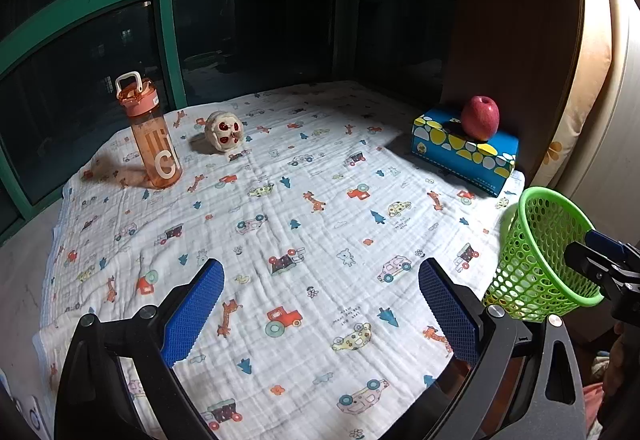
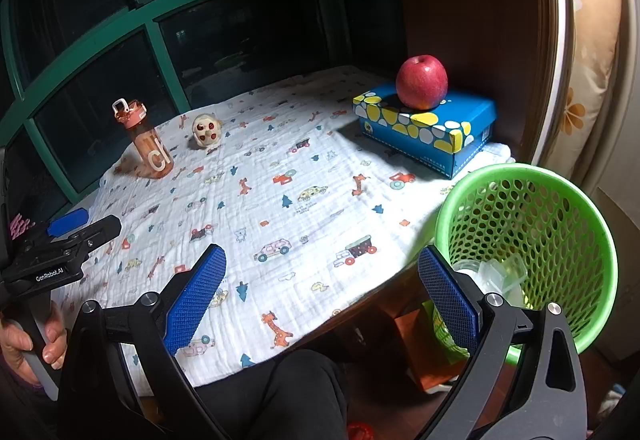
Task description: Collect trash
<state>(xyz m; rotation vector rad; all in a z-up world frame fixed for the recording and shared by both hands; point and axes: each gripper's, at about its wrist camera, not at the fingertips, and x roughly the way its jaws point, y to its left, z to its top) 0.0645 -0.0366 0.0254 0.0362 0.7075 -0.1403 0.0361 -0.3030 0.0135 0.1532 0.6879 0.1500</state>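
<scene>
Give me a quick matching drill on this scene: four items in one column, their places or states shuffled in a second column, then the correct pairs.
Items:
1. apple
2. orange water bottle
3. green basket
4. left gripper

Places or states:
A. at the table's right edge, clear plastic trash inside
B. open, holding nothing
C. resting on the blue tissue box
D. upright at the far left of the printed cloth, near the skull-like toy

Pairs: 1-C, 2-D, 3-A, 4-B
</scene>
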